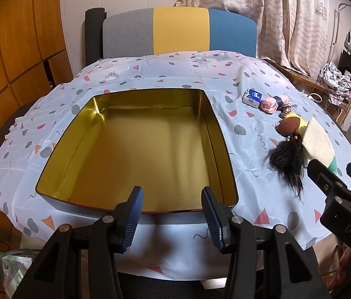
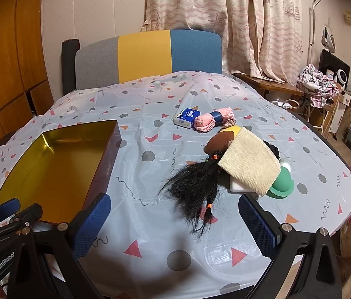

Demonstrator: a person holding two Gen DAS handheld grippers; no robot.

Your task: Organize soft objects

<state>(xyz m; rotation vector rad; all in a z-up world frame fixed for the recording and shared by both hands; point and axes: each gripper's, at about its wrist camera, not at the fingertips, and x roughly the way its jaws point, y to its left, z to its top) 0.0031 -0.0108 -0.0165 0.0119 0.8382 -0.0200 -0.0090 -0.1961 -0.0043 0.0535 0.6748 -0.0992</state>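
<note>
Altogether: one tin (image 2: 58,164), one doll (image 2: 200,179), one tissue pack (image 2: 186,117).

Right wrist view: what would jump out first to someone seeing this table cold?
The open gold-lined tin at the left, with nothing in it. Next, the doll in the middle, its black hair fanned toward the camera, a beige woven cloth over its body. Behind lie pink socks and a blue tissue pack.

Left tool (image 1: 171,214) and right tool (image 2: 174,224) both gape, empty.
</note>
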